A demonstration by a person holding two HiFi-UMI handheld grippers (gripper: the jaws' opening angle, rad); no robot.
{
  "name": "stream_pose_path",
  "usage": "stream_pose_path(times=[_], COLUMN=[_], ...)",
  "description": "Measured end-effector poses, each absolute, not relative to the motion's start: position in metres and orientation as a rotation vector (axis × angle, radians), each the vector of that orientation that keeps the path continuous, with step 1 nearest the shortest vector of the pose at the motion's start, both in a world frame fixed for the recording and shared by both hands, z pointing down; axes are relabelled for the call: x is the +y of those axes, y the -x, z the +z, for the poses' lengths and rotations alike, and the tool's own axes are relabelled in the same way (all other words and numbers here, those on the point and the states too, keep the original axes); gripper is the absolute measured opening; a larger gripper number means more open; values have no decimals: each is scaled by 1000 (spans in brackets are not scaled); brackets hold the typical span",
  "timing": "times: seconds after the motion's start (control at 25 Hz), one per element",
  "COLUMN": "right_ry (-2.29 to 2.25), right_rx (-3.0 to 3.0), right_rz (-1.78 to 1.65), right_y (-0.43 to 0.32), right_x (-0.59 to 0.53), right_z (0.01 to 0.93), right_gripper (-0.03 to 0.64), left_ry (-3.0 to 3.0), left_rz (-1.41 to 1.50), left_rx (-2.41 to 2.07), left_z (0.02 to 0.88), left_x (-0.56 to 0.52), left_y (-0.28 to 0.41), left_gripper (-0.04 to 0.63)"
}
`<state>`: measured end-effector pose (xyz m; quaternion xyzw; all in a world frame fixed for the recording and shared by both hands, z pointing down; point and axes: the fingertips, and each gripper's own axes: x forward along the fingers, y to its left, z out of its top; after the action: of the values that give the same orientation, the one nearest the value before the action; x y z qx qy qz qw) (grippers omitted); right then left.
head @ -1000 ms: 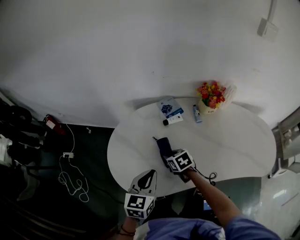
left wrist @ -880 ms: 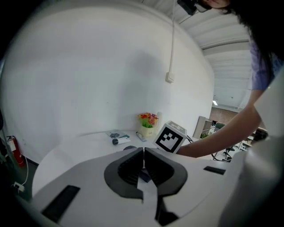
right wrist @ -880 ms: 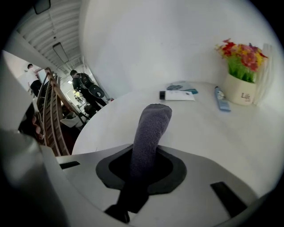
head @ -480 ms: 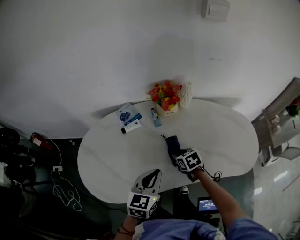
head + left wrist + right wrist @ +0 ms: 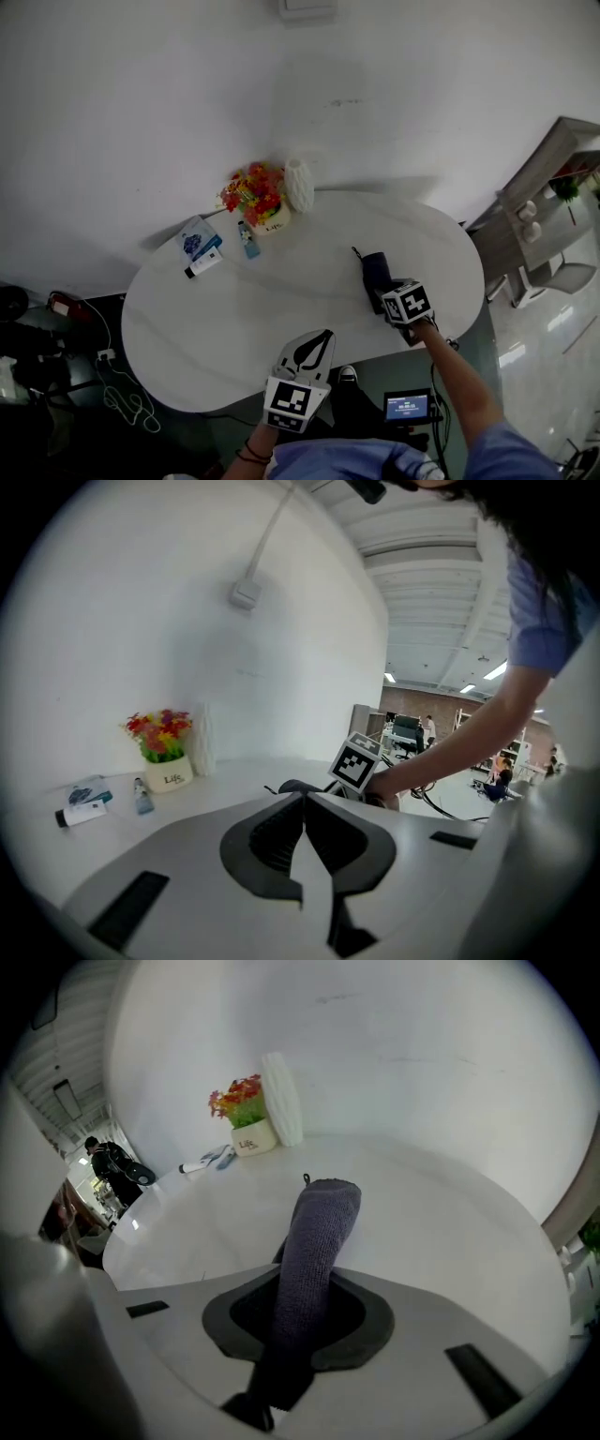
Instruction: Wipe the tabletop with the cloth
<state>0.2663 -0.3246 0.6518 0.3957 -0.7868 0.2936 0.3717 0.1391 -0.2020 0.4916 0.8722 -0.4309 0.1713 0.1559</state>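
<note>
The cloth (image 5: pixel 375 271), a dark grey roll of knit fabric, sits toward the right end of the surface (image 5: pixel 281 295). One end is pinched in the right gripper (image 5: pixel 383 290) and the rest reaches out ahead of it. From the right gripper view the cloth (image 5: pixel 319 1237) rises between the jaws and bends over at its far end toward the white top, where a small loop sticks out.

The surface is a white oval, bare across most of its middle and pushed up close to a plain white wall (image 5: pixel 141 112). A wall plate (image 5: pixel 307 7) is just in view at the top. The floor (image 5: pixel 66 375) to the left is dark, with a white cable (image 5: pixel 120 398) lying in loops. To the right stands a grey shelf unit (image 5: pixel 553 178).

At the far left of the surface is a small cluster, well apart from the cloth. It is a pot of red and yellow flowers (image 5: pixel 255 197) with a white ribbed vase (image 5: pixel 299 185) touching or just beside it, then a little blue tube (image 5: pixel 247 242), a blue packet (image 5: pixel 196 241) and a white tube (image 5: pixel 202 265). Nothing stands between that group and the cloth. Below the near edge a small lit screen (image 5: pixel 409 407) shows.

The right gripper is clamped on the cloth, its jaws held apart only by the fabric's thickness. The left gripper (image 5: pixel 322 336) hangs at the near edge of the surface, well apart from the cloth. In the left gripper view its jaws (image 5: pixel 302 799) are pressed together with nothing between them.
</note>
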Motion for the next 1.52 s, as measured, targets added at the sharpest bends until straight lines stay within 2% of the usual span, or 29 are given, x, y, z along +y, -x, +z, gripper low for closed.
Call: stream_pose_path(times=[0.52,0.92,1.2,1.52], right_ry=[-1332,-1505,-1540,-1475], right_rx=[-1806,-1636,-1667,-1826], right_rz=[802,839,836,832], right_y=[-491,-592,-583,-489], right_x=[-338,-325,-325,-306], right_z=[652,653,640,598], right_gripper=[75,75,75,75], left_ry=[-2634,-2630,-2582,-2522], left_rz=[497,492,482,431], left_rx=[-1073,-1052,-1144,-1260], left_z=[476,471,470,463], left_x=[-221,-217,-208,-178], left_y=[-242,-258,-228,-157], left_gripper=[17,17,17,17])
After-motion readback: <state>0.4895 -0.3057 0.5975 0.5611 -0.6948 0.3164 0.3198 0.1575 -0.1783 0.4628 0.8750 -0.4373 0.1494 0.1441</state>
